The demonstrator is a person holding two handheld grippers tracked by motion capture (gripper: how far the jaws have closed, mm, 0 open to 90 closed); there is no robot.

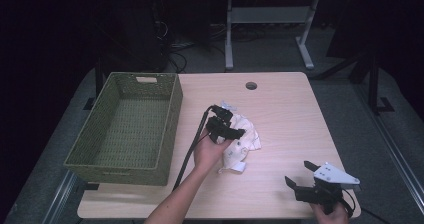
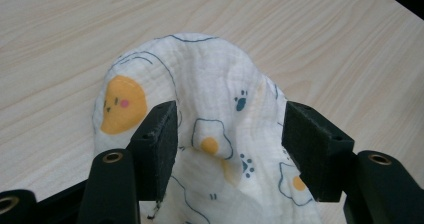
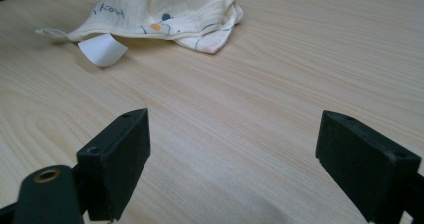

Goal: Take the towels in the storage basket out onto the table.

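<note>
Pale wooden table [image 1: 280,109]: nearest, the right gripper [image 1: 302,176] hovers wide open, holding nothing. Mid-table, the left gripper [image 2: 227,139] straddles the printed cloth [image 2: 200,109], jaws apart, seemingly not yet clamped. A green wicker basket [image 1: 170,129] stands left.

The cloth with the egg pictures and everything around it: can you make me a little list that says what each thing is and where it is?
cloth: white cloth with egg and paw prints, crumpled mid-table
left gripper: left gripper open, fingers on either side of a raised fold of the cloth
right gripper: right gripper open, over bare wood, apart from the cloth
basket: green woven basket at the table's left, nothing seen inside
table: light wooden table
</note>
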